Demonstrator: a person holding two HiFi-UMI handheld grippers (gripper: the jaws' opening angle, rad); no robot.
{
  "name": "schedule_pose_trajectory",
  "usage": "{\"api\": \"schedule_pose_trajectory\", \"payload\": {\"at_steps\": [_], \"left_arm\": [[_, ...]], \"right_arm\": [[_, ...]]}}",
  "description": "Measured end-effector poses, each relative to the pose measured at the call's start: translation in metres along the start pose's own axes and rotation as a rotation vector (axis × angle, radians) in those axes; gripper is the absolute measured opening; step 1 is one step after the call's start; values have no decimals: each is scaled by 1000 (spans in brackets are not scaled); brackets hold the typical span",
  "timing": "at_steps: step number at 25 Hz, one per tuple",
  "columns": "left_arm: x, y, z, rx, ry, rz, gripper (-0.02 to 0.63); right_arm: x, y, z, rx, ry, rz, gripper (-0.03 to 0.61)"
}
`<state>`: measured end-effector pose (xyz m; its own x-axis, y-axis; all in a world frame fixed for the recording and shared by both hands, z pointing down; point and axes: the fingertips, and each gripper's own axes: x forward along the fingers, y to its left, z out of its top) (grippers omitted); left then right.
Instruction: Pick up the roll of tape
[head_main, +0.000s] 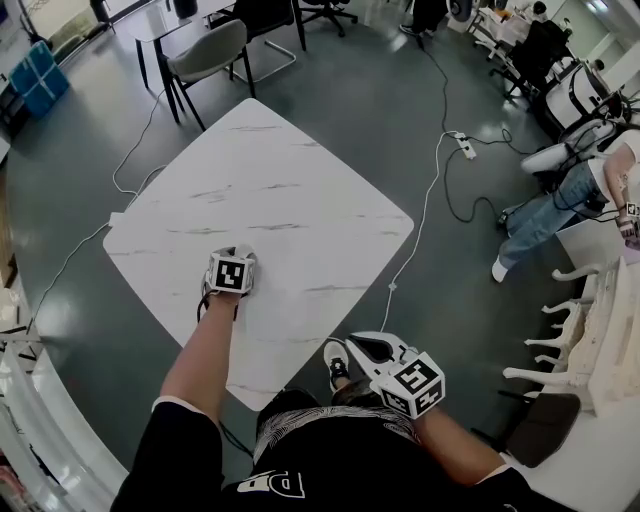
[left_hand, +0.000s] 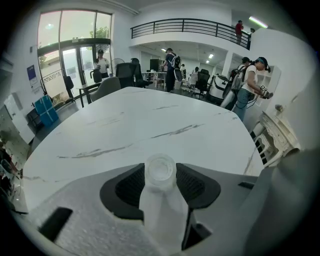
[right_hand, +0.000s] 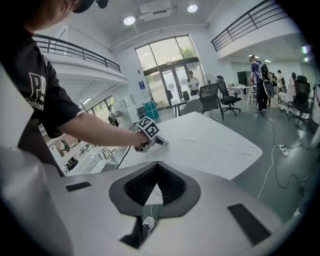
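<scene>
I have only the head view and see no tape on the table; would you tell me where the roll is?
Observer: The left gripper view shows the roll of tape between the pads of the left gripper, right at their tips. The gripper's body hides it from your camera.
Operator: Thank you. Is it gripped?
Observer: Both pads look flush against its sides, so it appears gripped.
Operator: And what about the other hand?
Observer: The right gripper has its jaws meeting at the tips, with nothing between them.
</scene>
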<state>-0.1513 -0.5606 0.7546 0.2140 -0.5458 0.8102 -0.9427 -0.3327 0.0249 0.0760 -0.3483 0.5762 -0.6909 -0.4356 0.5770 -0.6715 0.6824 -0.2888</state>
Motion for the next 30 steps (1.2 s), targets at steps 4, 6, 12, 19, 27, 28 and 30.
{"api": "schedule_pose_trajectory", "payload": {"at_steps": [4,6,12,19,27,28,30], "left_arm": [[-17,-4,-2,5,-7,-17,207],[-26,-10,-8,-3,-5,-42,207],[-69,-14,-11,31,-62,-84,207],[-139,-16,-21,27,-170,-127,206],[-215,-16,-40,-3,-277,-170,207],[-223,-16,-42,-2,-288,-174,206],[-240,-16,-46,-2,-312,-183,206]], "right_arm": [[2,6,4,-8,-15,5,5],[5,11,5,-17,-17,14,5],[23,37,5,-33,-18,44,5],[40,76,14,-64,-34,74,5],[51,111,32,-98,-73,60,5],[51,115,33,-99,-77,59,5],[52,124,34,-99,-87,53,5]]}}
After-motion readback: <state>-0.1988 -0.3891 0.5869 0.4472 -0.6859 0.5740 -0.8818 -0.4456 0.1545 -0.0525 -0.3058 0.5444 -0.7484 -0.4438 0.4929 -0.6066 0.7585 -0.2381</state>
